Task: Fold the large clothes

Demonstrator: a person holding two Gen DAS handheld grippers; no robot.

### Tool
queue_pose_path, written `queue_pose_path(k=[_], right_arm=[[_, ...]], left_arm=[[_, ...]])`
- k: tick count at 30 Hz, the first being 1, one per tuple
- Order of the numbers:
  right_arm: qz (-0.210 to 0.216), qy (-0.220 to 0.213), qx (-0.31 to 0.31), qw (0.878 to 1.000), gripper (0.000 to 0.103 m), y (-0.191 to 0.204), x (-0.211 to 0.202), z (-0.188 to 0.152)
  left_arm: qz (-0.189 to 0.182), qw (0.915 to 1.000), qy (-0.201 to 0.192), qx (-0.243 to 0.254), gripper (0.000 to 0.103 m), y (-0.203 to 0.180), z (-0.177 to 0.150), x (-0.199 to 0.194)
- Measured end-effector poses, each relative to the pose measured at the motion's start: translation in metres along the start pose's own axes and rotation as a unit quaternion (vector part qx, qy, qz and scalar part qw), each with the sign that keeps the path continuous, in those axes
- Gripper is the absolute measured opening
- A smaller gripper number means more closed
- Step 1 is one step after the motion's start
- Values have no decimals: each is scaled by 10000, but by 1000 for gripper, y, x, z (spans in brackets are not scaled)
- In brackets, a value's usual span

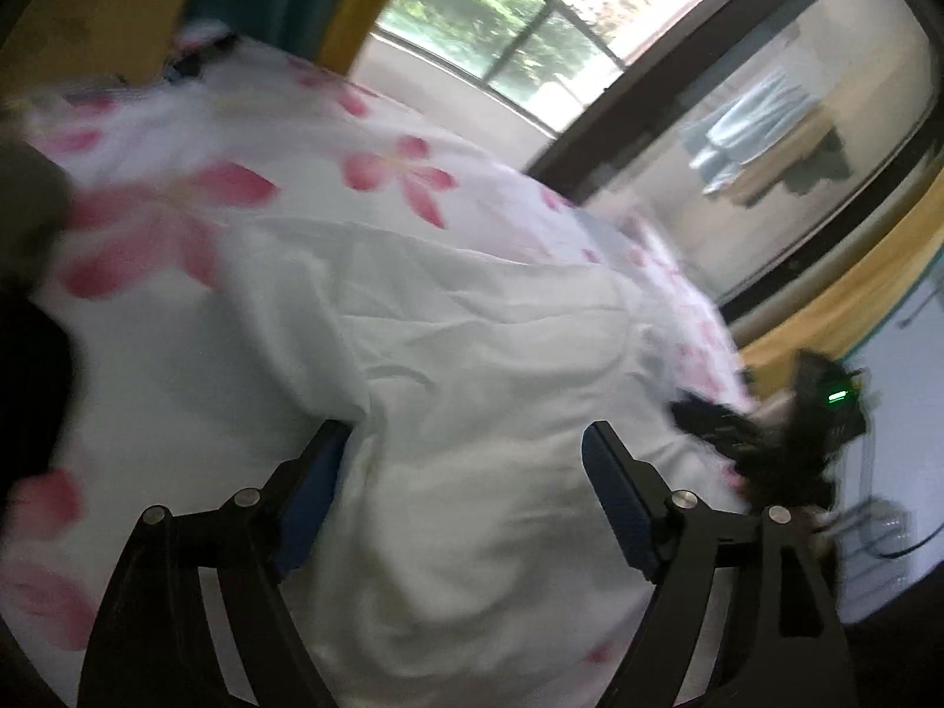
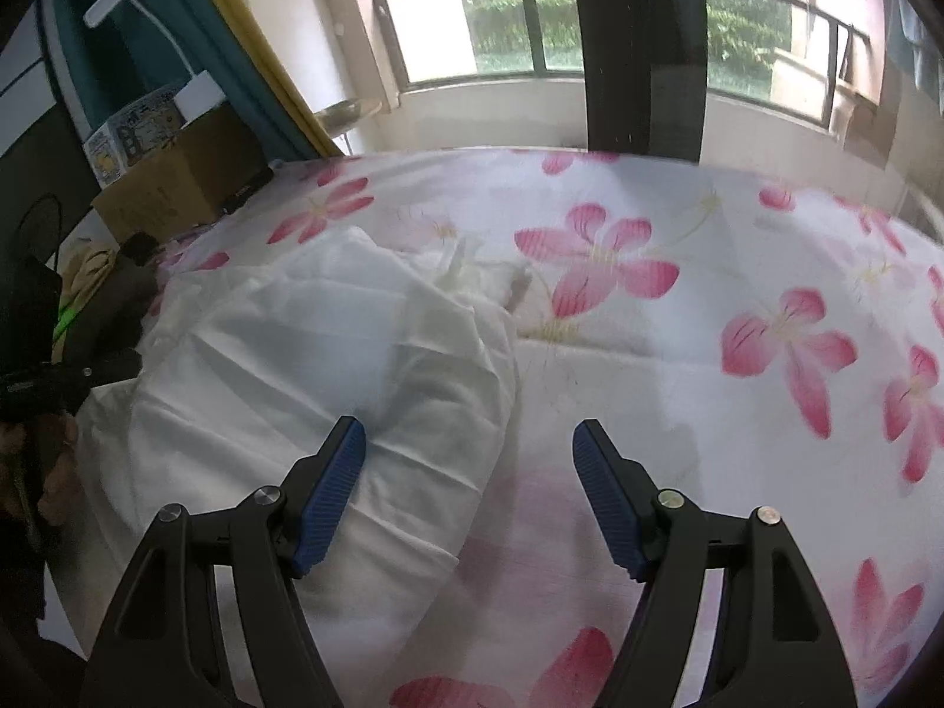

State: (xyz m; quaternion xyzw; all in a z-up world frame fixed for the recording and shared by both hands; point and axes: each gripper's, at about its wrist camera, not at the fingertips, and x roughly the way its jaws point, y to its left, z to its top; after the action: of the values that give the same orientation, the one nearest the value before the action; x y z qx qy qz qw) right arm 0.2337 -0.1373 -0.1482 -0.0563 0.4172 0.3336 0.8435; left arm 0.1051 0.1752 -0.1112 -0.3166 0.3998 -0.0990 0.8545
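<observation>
Left gripper (image 1: 466,442): you hold it with jaws spread wide and nothing between them, poised just above the rumpled white garment (image 1: 448,318). Right gripper (image 2: 469,442): likewise wide apart and empty, its left finger (image 2: 330,489) over the garment's (image 2: 318,354) rounded edge, its right finger over bare bedsheet (image 2: 737,271). The garment lies bunched in a loose heap on the flowered bedsheet (image 1: 177,218), toward the left side of the bed as your right camera shows it, with a cardboard box (image 2: 177,177) and dark items beyond it at the bed's far corner.

Risks from this position, as a judgement:
- White cloth on a mostly white sheet. You could pinch the bedsheet together with the garment, or instead of it, and drag the bedding when you lift.
- The heap is layered and creased. Closing on a thick bulge would catch several layers at once, so the fold would start crooked or trap a sleeve inside.
- Neither a hem nor a corner is clearly visible, and both views are blurred, so your aim at an edge is uncertain.
- Your two grippers are close together; lifting from neighbouring points would leave most of the cloth sagging.
</observation>
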Motion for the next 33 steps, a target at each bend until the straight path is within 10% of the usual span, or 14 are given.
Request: queue_pose_path(k=[8,19,29,33], right_arm=[[73,56,145,9999,73,-1,12,-3],[464,-55,182,9987,73,15,16,-6],[788,-246,290,9962,26,28,8,-5],[714,-474,-19,9963,19,47,-6,3]], left_arm=[[-283,9989,252,264,85,-36,-2,34],[639,9885,128,1363,89,-78,-12,55],[665,9890,-157,1315,33,-73,-10,45],[592,9902,-298,1227,29,-74,-9,33]])
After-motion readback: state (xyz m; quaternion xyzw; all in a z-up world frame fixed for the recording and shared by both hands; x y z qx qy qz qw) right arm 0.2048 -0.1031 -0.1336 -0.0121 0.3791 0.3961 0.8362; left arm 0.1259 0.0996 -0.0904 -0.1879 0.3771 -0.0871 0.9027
